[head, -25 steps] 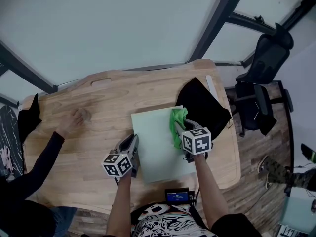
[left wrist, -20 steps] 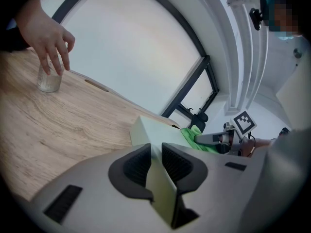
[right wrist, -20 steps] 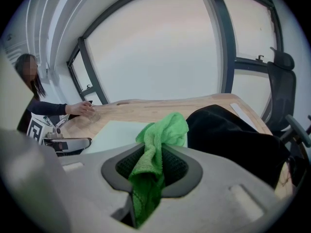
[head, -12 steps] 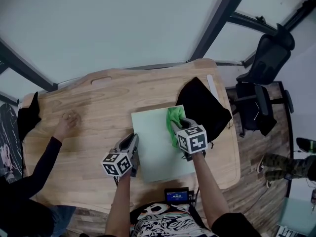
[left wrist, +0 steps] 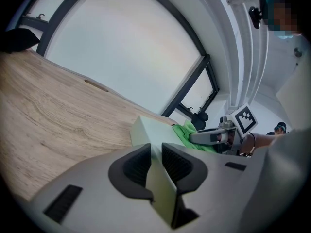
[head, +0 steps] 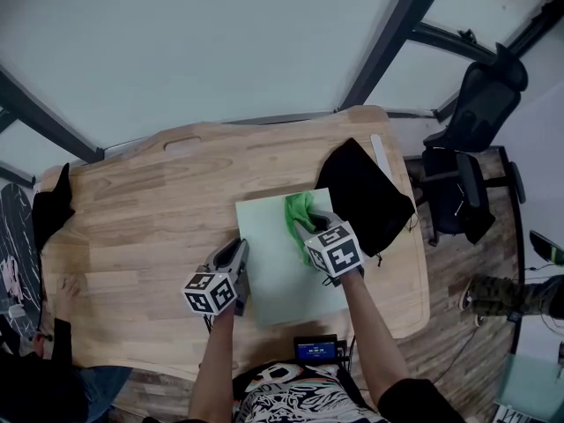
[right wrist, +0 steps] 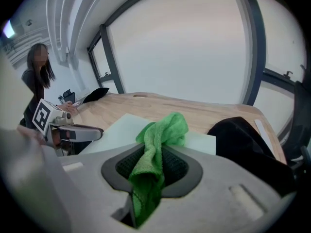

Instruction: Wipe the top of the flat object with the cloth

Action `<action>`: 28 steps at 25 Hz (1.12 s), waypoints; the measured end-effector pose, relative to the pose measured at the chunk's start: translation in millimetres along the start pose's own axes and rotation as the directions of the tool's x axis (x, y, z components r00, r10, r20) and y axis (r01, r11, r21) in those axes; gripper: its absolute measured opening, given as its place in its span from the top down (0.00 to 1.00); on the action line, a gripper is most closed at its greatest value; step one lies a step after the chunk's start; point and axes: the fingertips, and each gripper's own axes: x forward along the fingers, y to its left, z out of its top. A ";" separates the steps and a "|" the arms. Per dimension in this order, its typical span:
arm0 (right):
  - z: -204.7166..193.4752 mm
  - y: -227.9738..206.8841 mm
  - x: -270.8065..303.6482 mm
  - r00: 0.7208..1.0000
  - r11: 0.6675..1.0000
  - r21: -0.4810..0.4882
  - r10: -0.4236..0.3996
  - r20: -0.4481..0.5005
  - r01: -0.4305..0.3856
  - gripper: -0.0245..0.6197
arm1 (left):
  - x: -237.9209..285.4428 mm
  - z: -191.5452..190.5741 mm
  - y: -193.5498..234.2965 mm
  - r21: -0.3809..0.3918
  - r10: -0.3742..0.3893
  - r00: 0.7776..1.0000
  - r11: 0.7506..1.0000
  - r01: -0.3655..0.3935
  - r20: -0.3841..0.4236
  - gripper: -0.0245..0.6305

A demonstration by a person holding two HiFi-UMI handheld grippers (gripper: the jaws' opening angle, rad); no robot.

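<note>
A pale green flat board lies on the wooden table in front of me. My left gripper is shut on the board's left edge, and the thin edge runs between its jaws. My right gripper is shut on a bright green cloth, which rests bunched on the board's upper right part. In the right gripper view the cloth hangs through the jaws and piles up on the board just ahead.
A black bag lies on the table right of the board, with a white strip beside it. A person's hand is at the table's left edge. A black office chair stands off the table's right side.
My right gripper has slid the green cloth leftward and slightly up across the board. The other person's hand has drawn back from the table's middle left to its near left edge. My left gripper has stayed put.
</note>
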 end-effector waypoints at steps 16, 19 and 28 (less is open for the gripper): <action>-9.0 24.2 -0.8 0.994 0.993 -0.047 0.106 -0.030 -0.107 0.82 | 0.4 0.8 0.9 0.009 0.019 1.000 1.000 -0.019 -0.001 0.86; -11.3 28.2 -1.6 0.993 0.992 -0.047 0.116 -0.033 -0.118 0.82 | 0.2 0.4 1.5 0.013 0.023 1.000 1.000 -0.023 -0.001 0.86; -23.7 45.9 -8.0 0.986 0.986 -0.048 0.155 -0.055 -0.158 0.82 | 0.9 0.6 2.3 0.026 0.031 1.000 0.999 -0.031 -0.003 0.86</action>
